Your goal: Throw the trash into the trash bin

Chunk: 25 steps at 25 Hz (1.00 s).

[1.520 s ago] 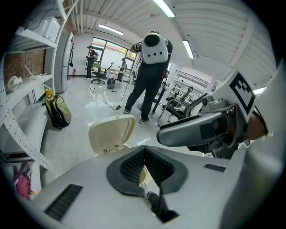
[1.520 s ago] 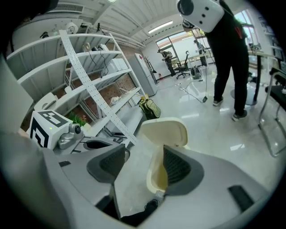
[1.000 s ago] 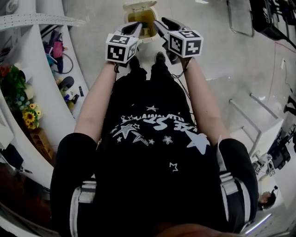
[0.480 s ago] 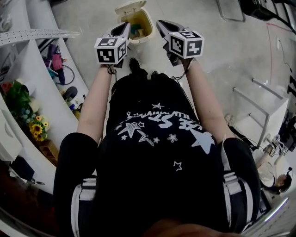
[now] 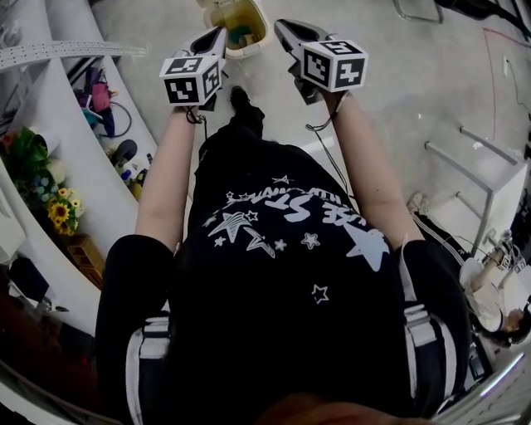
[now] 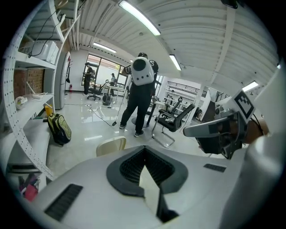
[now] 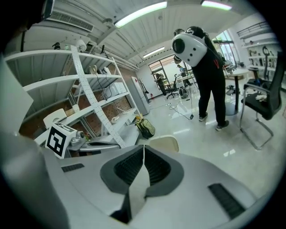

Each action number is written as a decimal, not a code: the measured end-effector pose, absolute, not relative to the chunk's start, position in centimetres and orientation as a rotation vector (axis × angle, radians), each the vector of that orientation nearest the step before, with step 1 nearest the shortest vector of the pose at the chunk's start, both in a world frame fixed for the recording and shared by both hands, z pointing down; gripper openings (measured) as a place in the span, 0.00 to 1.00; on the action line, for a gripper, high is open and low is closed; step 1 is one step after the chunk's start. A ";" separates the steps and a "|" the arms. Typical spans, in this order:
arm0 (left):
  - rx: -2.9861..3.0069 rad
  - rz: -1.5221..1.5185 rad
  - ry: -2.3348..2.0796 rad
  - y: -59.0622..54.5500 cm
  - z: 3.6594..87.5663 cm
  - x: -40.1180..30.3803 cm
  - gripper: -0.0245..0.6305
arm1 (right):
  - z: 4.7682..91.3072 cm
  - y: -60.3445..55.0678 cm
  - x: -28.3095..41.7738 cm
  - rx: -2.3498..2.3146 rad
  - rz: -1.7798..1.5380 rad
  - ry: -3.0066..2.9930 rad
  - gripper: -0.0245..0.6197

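Head view looks steeply down over the wearer's black shirt printed with white stars. Two bare forearms reach forward from it, each hand holding a gripper. The left gripper and right gripper are held side by side above the pale floor, a little apart, both pointing forward and downward. One black shoe shows between the arms. Just beyond the jaw tips stands the cream trash bin, its top open; the trash lies inside it, a yellowish mass with a greenish piece. White shelves run along the left, with yellow flowers lower down.

Left gripper view shows that gripper's jaws pressed together along one seam, with nothing between them. The bin's cream lid peeks over the gripper body just ahead. The other gripper juts in from the right, also closed. Farther off, a yellow-green backpack leans by the shelving, an office chair stands to the right, and a person in dark clothes stands with their back turned.

Right gripper view shows its jaws likewise shut tight and empty, the bin lid directly past them.
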<state>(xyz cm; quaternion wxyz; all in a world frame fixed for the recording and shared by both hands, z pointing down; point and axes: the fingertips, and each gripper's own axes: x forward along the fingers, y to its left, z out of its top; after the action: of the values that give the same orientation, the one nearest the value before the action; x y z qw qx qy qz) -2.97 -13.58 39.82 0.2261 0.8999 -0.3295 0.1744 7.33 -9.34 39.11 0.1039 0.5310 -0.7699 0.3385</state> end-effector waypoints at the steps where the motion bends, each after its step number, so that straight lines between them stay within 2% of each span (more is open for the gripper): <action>1: 2.487 0.485 -0.913 -12.7 39.7 -2.9 0.05 | 39.2 -8.2 7.6 1.573 1.007 -2.281 0.06; 13: 2.549 0.444 -0.957 -0.8 36.6 -1.8 0.05 | 37.2 4.9 9.8 1.610 0.978 -2.352 0.06; 25: 2.579 0.447 -0.994 7.7 34.8 -4.0 0.05 | 38.2 11.5 6.4 1.514 1.007 -2.428 0.06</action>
<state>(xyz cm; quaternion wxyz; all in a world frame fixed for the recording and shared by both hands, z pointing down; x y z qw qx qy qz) -4.02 7.69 34.80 0.1698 0.9077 -0.3499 0.1574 6.41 11.53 38.25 0.0540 0.4984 -0.7992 0.3316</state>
